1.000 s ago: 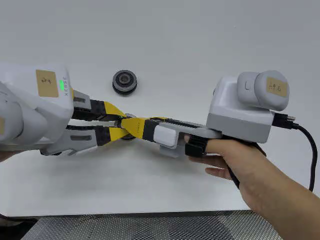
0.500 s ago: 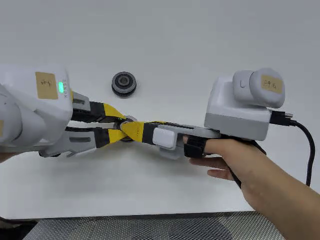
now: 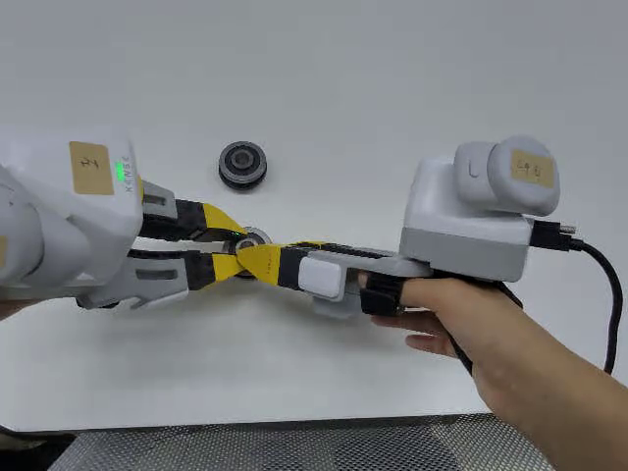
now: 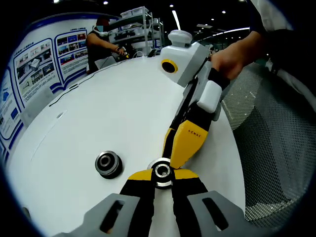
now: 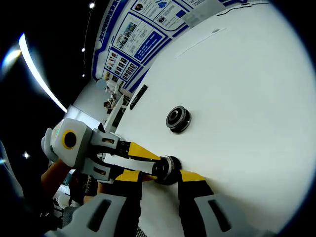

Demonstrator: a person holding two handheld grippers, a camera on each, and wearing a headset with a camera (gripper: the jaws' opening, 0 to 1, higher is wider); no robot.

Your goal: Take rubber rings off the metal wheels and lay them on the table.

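A small metal wheel (image 3: 251,236) with a black rubber ring is held just above the white table (image 3: 392,98), between both grippers. My left gripper (image 3: 238,252) comes in from the left and is shut on the wheel (image 4: 162,171), its yellow tips on either side of it. My right gripper (image 3: 255,259) reaches in from the right, crossing the left jaws. It is shut on the rim of the same wheel (image 5: 168,168), where the rubber ring sits. A second wheel (image 3: 243,163) with its black ring lies flat on the table behind them.
The table's front edge (image 3: 294,417) borders a metal mesh surface (image 3: 294,446). A black cable (image 3: 603,294) trails from the right gripper. Posters (image 5: 143,34) and shelves (image 4: 140,24) stand far off, beyond the table.
The right gripper has shifted slightly left and rolled a little. The held wheel shows more above the crossed jaws. The left gripper has hardly moved.
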